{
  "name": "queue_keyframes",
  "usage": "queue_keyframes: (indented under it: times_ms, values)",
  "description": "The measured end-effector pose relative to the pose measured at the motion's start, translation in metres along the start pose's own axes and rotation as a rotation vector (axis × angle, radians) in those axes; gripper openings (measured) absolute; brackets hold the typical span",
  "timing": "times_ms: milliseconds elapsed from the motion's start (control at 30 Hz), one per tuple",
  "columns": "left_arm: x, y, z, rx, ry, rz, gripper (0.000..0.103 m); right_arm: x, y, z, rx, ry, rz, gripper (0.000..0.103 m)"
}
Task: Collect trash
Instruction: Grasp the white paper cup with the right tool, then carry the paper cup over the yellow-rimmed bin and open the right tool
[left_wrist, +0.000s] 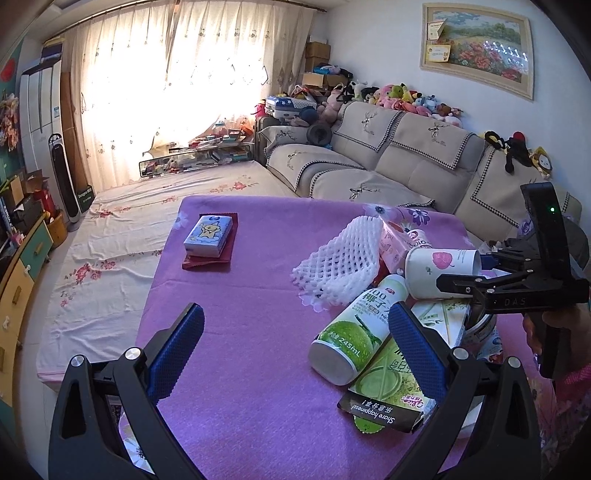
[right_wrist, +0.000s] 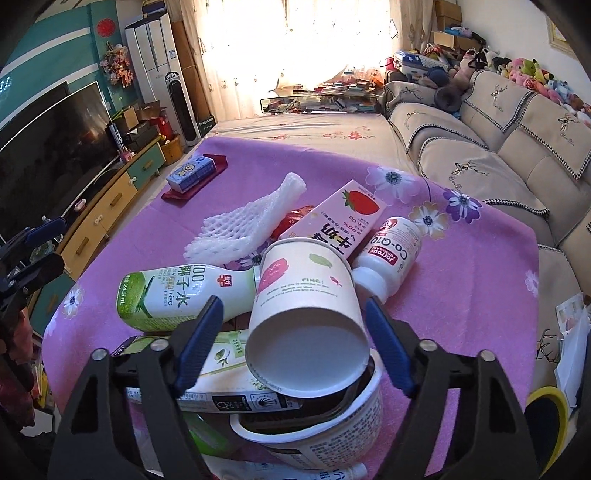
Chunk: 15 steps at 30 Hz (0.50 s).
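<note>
- Your paper cup (right_wrist: 308, 314) lies on its side atop the trash pile, against the coconut-water bottle (right_wrist: 184, 295), strawberry carton (right_wrist: 332, 221) and foam net (right_wrist: 243, 225).
- Your right gripper (right_wrist: 293, 332) is spread wide around the cup, seemingly not pressing it.
- Your left gripper (left_wrist: 295, 347) gapes, empty, over the purple tablecloth (left_wrist: 240, 314).

paper cup (right_wrist: 306, 317) atop trash pile, tissue pack (left_wrist: 208, 236) well apart

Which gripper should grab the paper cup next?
Right. The right gripper is open with the paper cup lying between its fingers; the left gripper is open beside the coconut bottle, farther away.
</note>
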<state>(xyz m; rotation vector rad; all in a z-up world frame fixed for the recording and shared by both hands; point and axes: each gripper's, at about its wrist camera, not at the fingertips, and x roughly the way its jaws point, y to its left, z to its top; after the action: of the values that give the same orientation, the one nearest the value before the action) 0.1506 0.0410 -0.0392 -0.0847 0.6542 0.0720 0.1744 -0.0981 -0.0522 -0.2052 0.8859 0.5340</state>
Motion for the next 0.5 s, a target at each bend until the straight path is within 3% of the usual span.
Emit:
queue_keyframes:
  times_ms: [33,300,433,500]
  values:
    - [0.000,0.000,0.000,0.000,0.001,0.000,0.098,0.002,-0.001,0.000,0.003,0.001,0.002,0.054]
    - [-0.009,-0.008,-0.001,0.024,-0.009,-0.008,0.098,-0.050,0.000,0.012,0.040,-0.146,0.046,0.053]
    - [-0.016,-0.016,-0.002,0.043,-0.020,-0.024,0.098,-0.097,-0.028,-0.004,0.119,-0.205,-0.027,0.053]
    - [-0.020,-0.019,-0.002,0.053,-0.022,-0.037,0.098,-0.116,-0.055,-0.023,0.191,-0.202,-0.103,0.054]
